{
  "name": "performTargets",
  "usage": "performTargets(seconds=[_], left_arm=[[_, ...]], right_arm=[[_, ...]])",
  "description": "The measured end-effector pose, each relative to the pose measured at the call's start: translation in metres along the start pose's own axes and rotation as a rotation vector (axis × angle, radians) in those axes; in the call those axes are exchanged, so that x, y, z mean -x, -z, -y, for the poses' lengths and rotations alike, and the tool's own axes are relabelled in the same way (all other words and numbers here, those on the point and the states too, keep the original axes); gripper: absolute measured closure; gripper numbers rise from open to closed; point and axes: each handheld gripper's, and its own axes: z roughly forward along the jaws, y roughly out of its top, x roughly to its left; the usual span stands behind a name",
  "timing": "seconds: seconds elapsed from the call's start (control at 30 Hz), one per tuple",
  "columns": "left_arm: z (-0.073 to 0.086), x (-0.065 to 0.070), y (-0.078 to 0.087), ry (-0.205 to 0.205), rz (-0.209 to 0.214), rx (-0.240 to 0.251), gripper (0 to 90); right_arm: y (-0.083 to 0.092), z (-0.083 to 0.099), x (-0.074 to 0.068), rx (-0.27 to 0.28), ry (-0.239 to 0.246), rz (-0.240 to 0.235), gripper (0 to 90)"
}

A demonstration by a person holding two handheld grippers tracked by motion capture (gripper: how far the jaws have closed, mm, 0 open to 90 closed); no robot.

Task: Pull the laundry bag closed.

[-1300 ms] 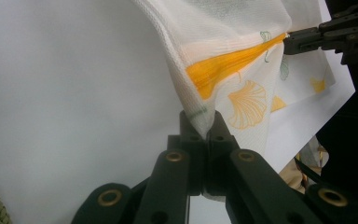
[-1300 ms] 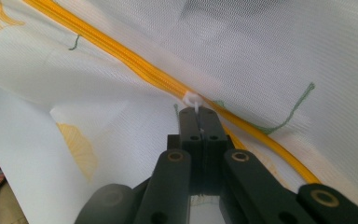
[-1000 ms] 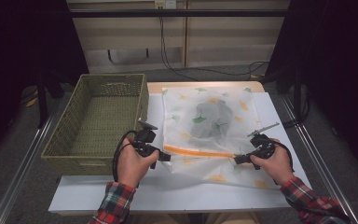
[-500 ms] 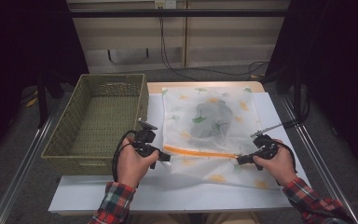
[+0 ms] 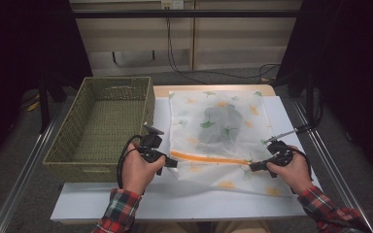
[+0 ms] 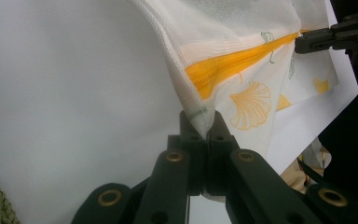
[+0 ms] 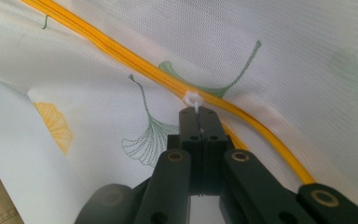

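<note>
From above, the mesh laundry bag (image 5: 223, 136) lies flat on the white table sheet (image 5: 175, 204), right of the wicker basket (image 5: 102, 126), which sits empty while the bag holds a dark garment (image 5: 221, 124). The left gripper (image 5: 171, 162) pins the near-left end of the orange zipper (image 5: 209, 158); the right gripper (image 5: 253, 167) sits at its right end, so I'd say one anchors while the other pulls.

Left gripper view: the left gripper (image 6: 204, 125) is clamped tight on the bag's corner (image 6: 200, 116), fabric lifted and taut, the zipper (image 6: 233, 65) running off toward the right gripper (image 6: 307, 43).

Right gripper view: the right gripper (image 7: 199, 114) is clenched on the white zipper pull (image 7: 193, 100), and the zipper (image 7: 121, 51) looks closed to its left.
</note>
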Motion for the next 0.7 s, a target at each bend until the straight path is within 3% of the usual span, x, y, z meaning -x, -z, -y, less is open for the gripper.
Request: performTargets(seconds=[0.7], left_arm=[[-0.0012, 0.0007, 0.0003, 0.016, 0.013, 0.001, 88.8]], right_arm=[[0.0038, 0.0042, 0.0062, 0.002, -0.009, 0.001, 90.0]])
